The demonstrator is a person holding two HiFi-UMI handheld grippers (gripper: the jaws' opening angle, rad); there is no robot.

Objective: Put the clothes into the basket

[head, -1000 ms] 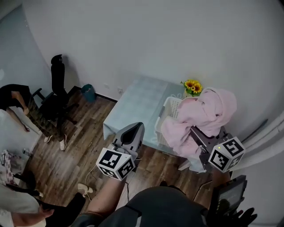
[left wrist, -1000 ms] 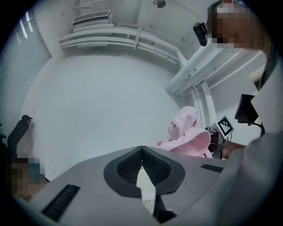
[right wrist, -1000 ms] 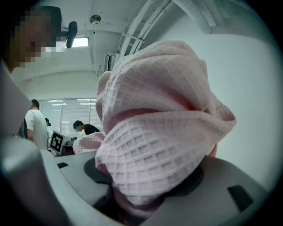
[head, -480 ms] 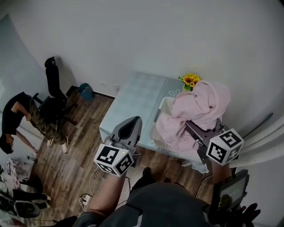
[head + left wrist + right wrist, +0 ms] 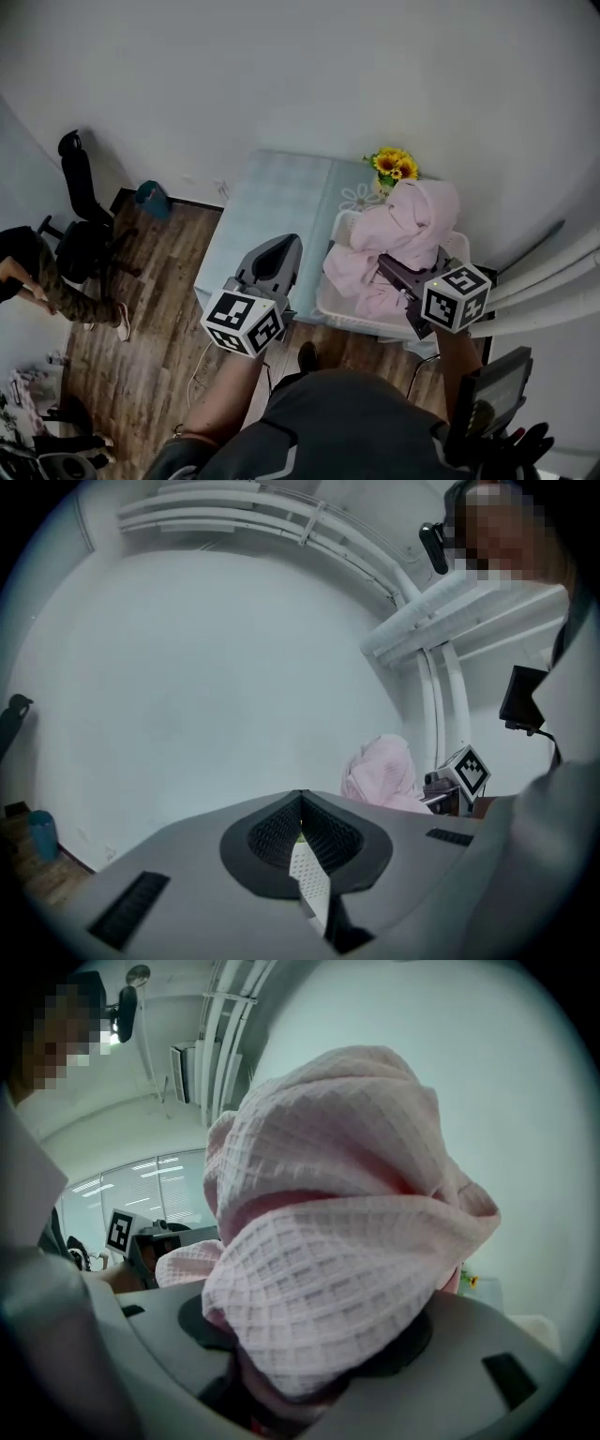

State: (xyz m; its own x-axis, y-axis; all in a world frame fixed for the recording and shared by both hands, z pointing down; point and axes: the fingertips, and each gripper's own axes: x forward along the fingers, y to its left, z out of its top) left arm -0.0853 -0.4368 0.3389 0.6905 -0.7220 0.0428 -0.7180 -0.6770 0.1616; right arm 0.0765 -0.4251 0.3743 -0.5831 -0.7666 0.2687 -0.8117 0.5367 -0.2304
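Observation:
A bundle of pink waffle-weave clothes (image 5: 405, 230) hangs from my right gripper (image 5: 401, 272), which is shut on it over the white basket (image 5: 330, 302). Part of the cloth droops into the basket. In the right gripper view the pink cloth (image 5: 328, 1222) fills the frame and is bunched between the jaws of the right gripper (image 5: 305, 1377). My left gripper (image 5: 273, 264) is shut with nothing in it, held left of the basket above the table's front edge. From the left gripper (image 5: 300, 797) view I see the pink cloth (image 5: 380, 771) at the right.
The basket stands on a pale blue table (image 5: 272, 197) against the white wall, with sunflowers (image 5: 392, 164) at its back corner. On the wooden floor to the left are a black office chair (image 5: 80, 202), a teal bin (image 5: 150, 199) and a person (image 5: 28, 272). White pipes (image 5: 553, 291) run at the right.
My right gripper has brought the pink clothes down and closer over the basket. The left gripper stays shut beside it. The person at the left has moved toward the frame's edge.

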